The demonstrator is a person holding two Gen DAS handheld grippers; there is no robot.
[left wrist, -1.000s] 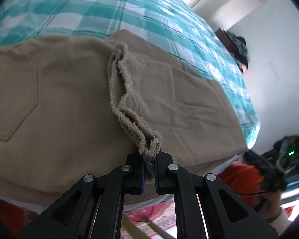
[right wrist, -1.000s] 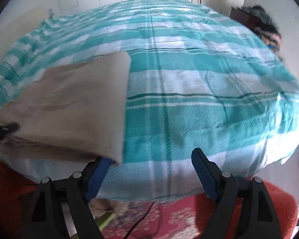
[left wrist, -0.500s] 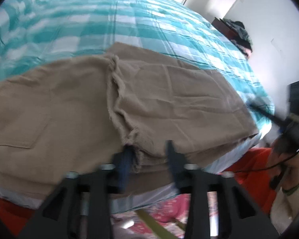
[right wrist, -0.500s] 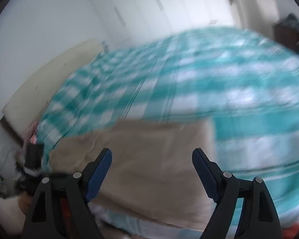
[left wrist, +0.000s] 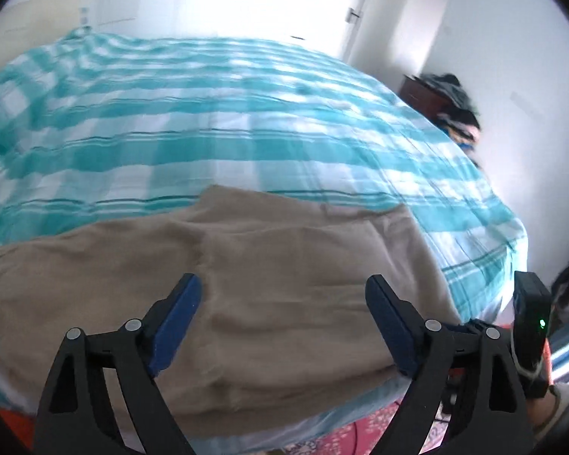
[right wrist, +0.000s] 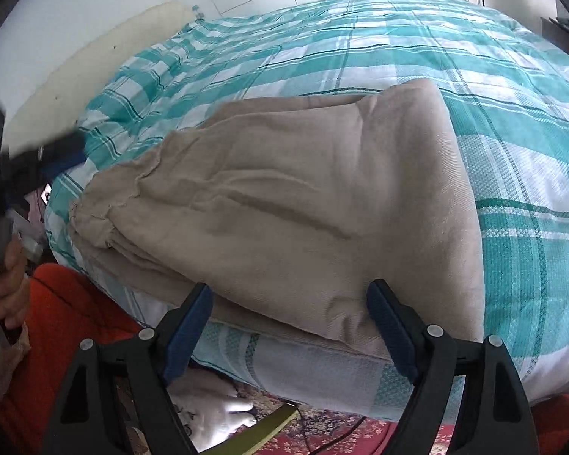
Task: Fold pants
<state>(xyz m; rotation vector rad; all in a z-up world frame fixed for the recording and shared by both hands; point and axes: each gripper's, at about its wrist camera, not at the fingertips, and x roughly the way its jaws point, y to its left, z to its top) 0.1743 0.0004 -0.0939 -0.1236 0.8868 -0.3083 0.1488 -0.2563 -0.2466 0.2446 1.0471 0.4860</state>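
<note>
The tan pants (left wrist: pixel 269 295) lie folded in layers at the near edge of the bed; they also show in the right wrist view (right wrist: pixel 307 204). My left gripper (left wrist: pixel 282 322) is open and empty, hovering over the pants' near part. My right gripper (right wrist: pixel 290 326) is open and empty at the bed's edge, with the folded end of the pants between and just beyond its fingers. The left gripper shows blurred at the far left of the right wrist view (right wrist: pixel 53 155).
The bed has a teal and white plaid cover (left wrist: pixel 216 121), also seen in the right wrist view (right wrist: pixel 519 174). A dark cabinet with clothes piled on it (left wrist: pixel 447 102) stands by the right wall. A red patterned rug (right wrist: pixel 322 428) lies below the bed edge.
My left gripper let go of the frayed pant hem, opened wide and pulled back. My right gripper swung left from bare bedcover to face the folded pants.
</note>
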